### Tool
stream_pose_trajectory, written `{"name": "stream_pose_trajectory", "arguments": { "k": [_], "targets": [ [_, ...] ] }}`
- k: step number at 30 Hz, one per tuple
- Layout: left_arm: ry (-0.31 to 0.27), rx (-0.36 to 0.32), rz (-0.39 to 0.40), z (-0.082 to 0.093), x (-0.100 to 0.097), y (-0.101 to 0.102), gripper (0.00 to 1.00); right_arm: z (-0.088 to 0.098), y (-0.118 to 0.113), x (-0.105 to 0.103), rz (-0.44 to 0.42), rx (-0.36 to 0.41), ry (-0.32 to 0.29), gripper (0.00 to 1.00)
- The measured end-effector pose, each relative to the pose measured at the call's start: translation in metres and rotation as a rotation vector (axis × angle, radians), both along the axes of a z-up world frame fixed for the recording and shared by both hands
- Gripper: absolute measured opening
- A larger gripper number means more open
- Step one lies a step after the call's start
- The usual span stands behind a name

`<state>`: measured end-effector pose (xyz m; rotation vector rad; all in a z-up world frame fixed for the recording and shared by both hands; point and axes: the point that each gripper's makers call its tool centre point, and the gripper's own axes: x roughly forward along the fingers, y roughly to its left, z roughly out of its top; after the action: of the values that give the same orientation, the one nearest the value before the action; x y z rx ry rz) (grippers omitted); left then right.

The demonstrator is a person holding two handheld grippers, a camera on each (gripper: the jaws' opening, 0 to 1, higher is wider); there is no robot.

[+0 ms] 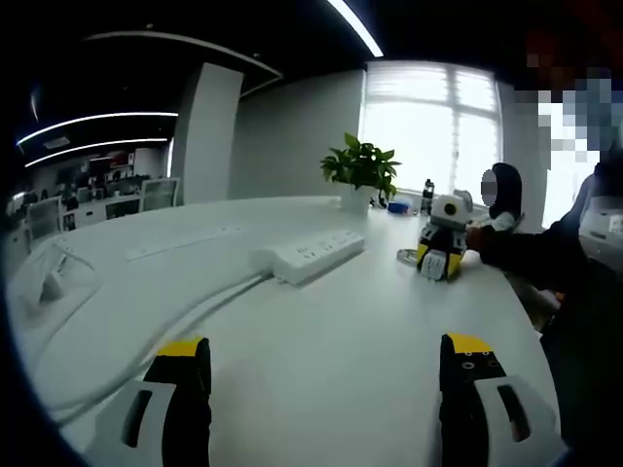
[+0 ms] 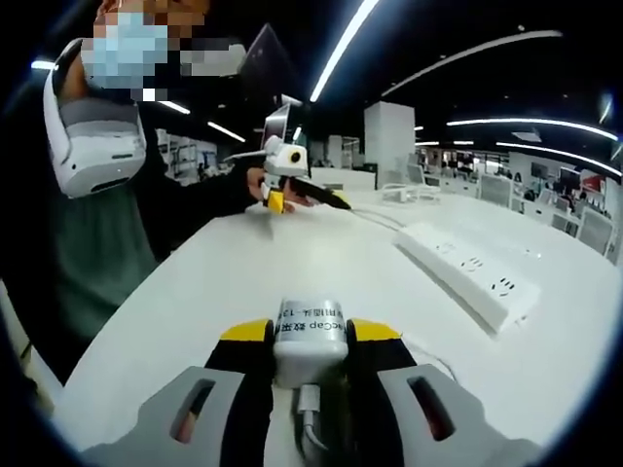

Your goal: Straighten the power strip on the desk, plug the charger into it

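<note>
**Charger gripped, strip not yet plugged**

From my left gripper (image 1: 321, 389), jaws spread and empty, the power strip (image 1: 310, 255) lies on the desk (image 1: 321, 331) at 12 o'clock, well apart. My right gripper (image 2: 310, 360) pinches the charger (image 2: 310, 336); strip at 2 o'clock there. I'd pin the strip with the left, then bring the charger square over a socket. Prongs hidden; charger cable cut off below; label unreadable.
</note>
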<state>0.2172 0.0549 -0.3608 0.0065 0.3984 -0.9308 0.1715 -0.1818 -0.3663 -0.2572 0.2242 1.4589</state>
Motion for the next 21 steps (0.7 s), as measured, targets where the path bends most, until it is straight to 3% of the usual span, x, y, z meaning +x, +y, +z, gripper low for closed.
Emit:
{"name": "stream_pose_trajectory", "arguments": {
  "k": [7,21],
  "targets": [
    [0.002,0.003,-0.004,-0.0013,0.0009,-0.0007,0.99,0.0003,-0.0005,0.0002,0.006,0.002,-0.027,0.27],
    [-0.007,0.046,0.008,-0.0004,0.002,0.0024,0.99,0.0027,-0.0015,0.0012,-0.015,0.01,0.001,0.27]
  ]
}}
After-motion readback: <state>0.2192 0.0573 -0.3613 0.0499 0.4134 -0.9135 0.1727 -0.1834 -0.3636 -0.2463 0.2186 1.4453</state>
